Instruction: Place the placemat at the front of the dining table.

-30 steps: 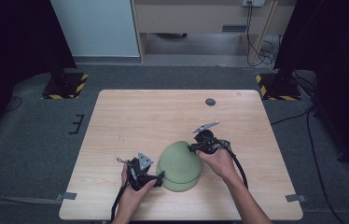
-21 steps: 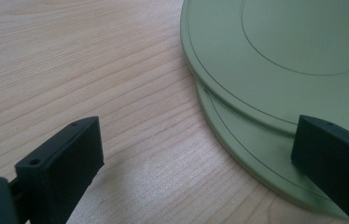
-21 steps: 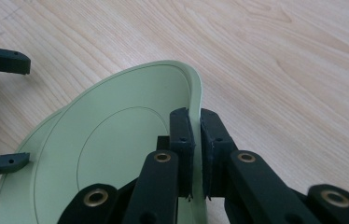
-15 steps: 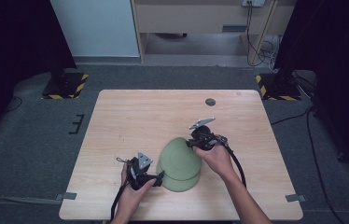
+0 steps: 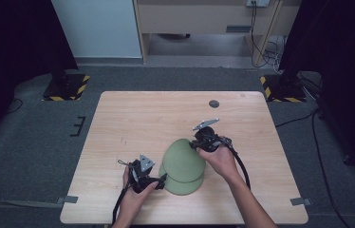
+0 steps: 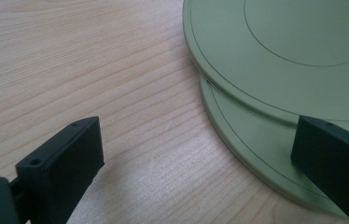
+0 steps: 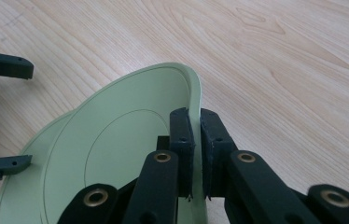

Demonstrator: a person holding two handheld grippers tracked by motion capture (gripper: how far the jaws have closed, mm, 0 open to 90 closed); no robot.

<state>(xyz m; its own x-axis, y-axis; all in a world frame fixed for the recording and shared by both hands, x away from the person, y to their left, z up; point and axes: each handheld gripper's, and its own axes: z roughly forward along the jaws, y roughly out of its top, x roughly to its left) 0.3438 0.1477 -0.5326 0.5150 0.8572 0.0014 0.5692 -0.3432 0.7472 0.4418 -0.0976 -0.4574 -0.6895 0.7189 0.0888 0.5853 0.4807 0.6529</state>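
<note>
High view: Finding two green plates near the front edge of the table point(image 5: 133, 118), stacked but no longer square to each other. Noting the right gripper point(image 5: 196, 144) clamped on the far rim of the top plate point(image 5: 183, 159). Comparing with a second ago: seeing that rim tipped up and drawn slightly away, so that a crescent of the lower plate point(image 5: 185, 186) is now showing toward the person. Recording the left gripper point(image 5: 162, 179) resting at the lower plate's left rim, unmoved.

Left gripper view: Looking along jaws standing wide apart, holding nothing. Noting bare table point(image 6: 70, 70) between them. Placing one jaw over the wood and the other at the rim of the lower plate point(image 6: 256, 144); unable to tell whether it is touching. Seeing the top plate point(image 6: 294, 42) overlapping the lower one, its near edge apparently still resting on it.

Right gripper view: Confirming jaws together on the thin rim of the top plate point(image 7: 116, 140), pads of the right gripper point(image 7: 195, 116) pressing both faces. Seeing the plate tilted steeply against the table point(image 7: 280, 70). Picking out the left gripper point(image 7: 4, 116) farther off at the opposite side, its jaws apart.

Assessment: Judging the separating of the plates as begun, not finished. Expecting the top plate to need lifting clear, with the left gripper placed to steady the lower one. Flagging a risk of the smooth rim slipping from so narrow a pinch.
</note>
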